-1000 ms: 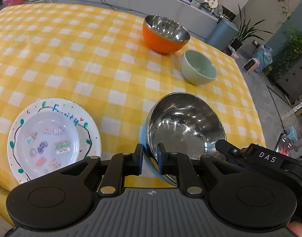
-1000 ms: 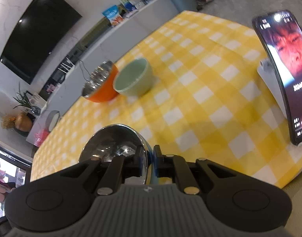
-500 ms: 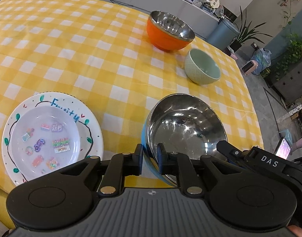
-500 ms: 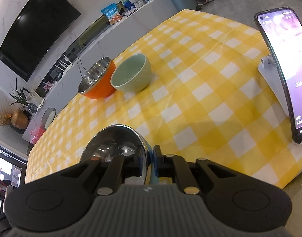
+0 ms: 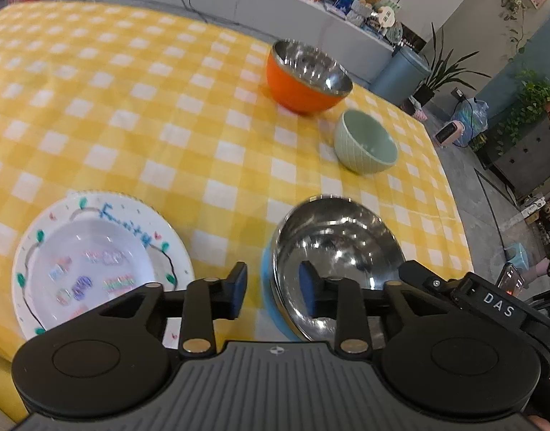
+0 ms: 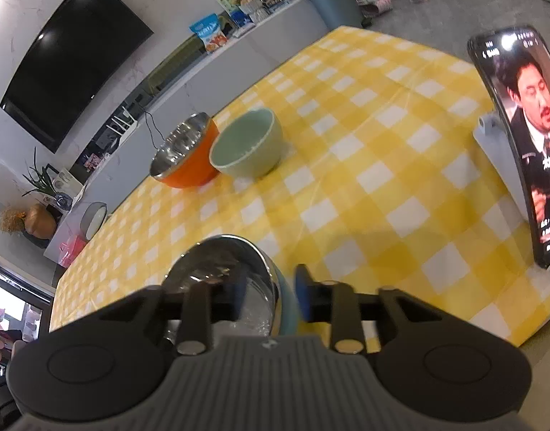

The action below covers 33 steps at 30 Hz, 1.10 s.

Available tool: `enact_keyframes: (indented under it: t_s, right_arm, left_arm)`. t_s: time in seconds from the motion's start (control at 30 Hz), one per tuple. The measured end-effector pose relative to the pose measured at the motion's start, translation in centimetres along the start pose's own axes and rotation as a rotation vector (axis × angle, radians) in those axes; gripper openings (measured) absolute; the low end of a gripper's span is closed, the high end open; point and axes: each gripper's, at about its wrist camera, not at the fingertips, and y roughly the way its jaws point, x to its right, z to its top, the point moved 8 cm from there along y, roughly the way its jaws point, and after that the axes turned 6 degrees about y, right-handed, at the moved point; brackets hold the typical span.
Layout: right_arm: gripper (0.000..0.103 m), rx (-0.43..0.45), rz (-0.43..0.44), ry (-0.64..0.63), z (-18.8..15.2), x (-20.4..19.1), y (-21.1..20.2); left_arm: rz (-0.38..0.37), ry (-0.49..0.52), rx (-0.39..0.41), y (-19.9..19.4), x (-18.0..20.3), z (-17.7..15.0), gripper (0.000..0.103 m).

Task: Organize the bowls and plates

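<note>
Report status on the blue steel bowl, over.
Left gripper and right gripper just opened, straddling the rim. Blue steel bowl released on tablecloth. Nothing in the way.

Bright, even daylight fills both my views; glare glints in the steel bowl (image 5: 338,251), motion blur smears the plate (image 5: 95,262), and fisheye bends the edges.

A yellow-and-white checked cloth (image 5: 203,115) covers the table. The nearest bowl (image 5: 336,248) is shiny steel inside with a light blue outside. Farther back stand an orange bowl (image 5: 303,89) lined in steel and a pale green ribbed bowl (image 5: 365,147). At lower left, a white plate (image 5: 95,262) bears blue lettering, green leaves and coloured stickers.
</note>
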Motion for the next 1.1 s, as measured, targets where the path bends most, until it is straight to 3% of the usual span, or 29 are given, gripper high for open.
enact_keyframes:
  t_s: [0.23,0.53,0.87,1.1]
  right_arm:
    - [0.044,0.045,-0.004,-0.049,0.4,-1.2,-1.1]
    - [0.051,0.052,0.019,-0.105,1.2,-4.1,-0.7]
    - [0.053,0.047,-0.02,-0.155,4.6,-7.3,2.7]
    - [0.053,0.029,-0.062,-0.222,7.0,-9.2,6.4]
  left_arm:
    - [-0.009,0.041,0.055,-1.9,-0.2,2.2,0.042]
    - [-0.052,0.092,0.104,-2.5,0.0,6.1,0.053]
    - [-0.068,0.104,0.117,-0.2,-1.2,11.0,0.055]
    - [-0.038,0.142,0.134,2.6,-2.6,14.5,0.057]
